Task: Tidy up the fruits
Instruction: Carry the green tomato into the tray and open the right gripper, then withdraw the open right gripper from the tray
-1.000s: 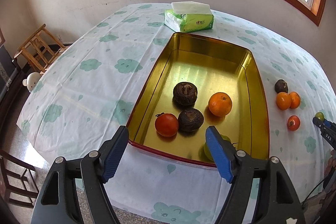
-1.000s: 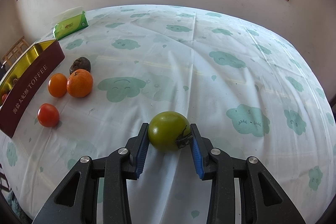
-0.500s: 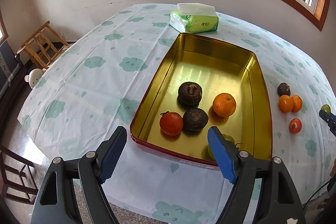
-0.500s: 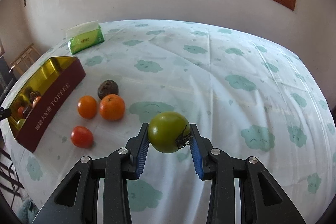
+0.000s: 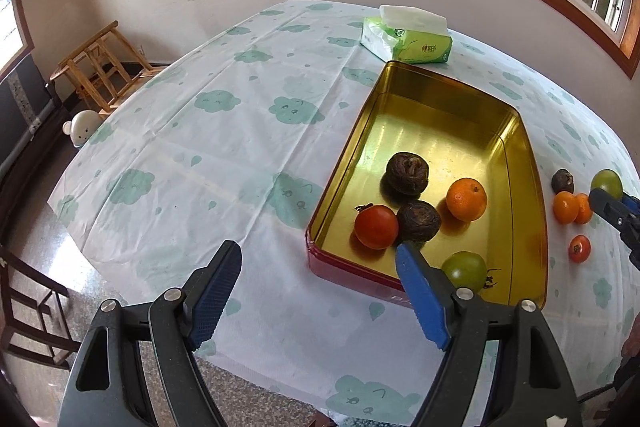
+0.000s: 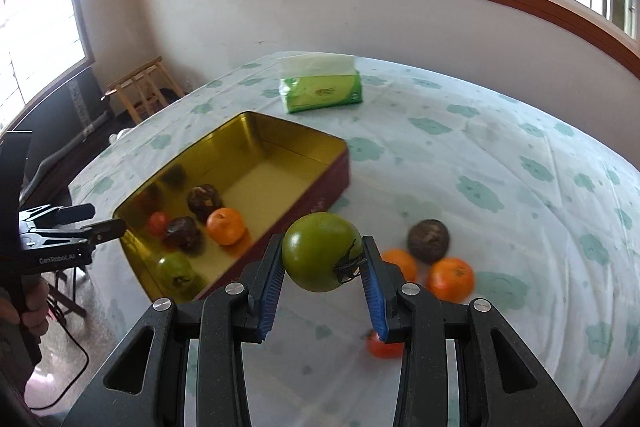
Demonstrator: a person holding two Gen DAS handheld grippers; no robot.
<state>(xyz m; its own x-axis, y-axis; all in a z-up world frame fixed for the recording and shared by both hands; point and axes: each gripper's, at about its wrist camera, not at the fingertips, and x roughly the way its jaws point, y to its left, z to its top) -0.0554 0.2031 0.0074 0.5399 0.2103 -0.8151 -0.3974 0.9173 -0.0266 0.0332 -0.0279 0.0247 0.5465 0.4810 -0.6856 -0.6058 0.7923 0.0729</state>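
My right gripper (image 6: 322,267) is shut on a green tomato (image 6: 320,254), held in the air above the table, just right of the gold tin tray (image 6: 320,143). In the tray lie a red tomato (image 5: 376,227), two dark brown fruits (image 5: 407,173), an orange (image 5: 466,199) and a second green tomato (image 5: 464,270). On the cloth right of the tray sit two oranges (image 6: 450,279), a dark fruit (image 6: 428,241) and a small red tomato (image 5: 579,248). My left gripper (image 5: 320,279) hangs open and empty over the tray's near left corner. The right gripper with its green tomato (image 5: 606,182) shows at the left wrist view's right edge.
A green tissue pack (image 5: 408,41) lies beyond the tray's far end. The round table carries a white cloth with green clouds (image 5: 216,103). Wooden stools (image 5: 100,75) stand by the wall at left. A person's hand (image 6: 30,307) holds the left gripper's handle.
My right gripper lifted the green tomato off the cloth and swung left toward the tray. The left gripper drifted a little left, so the tray sits further right in its view.
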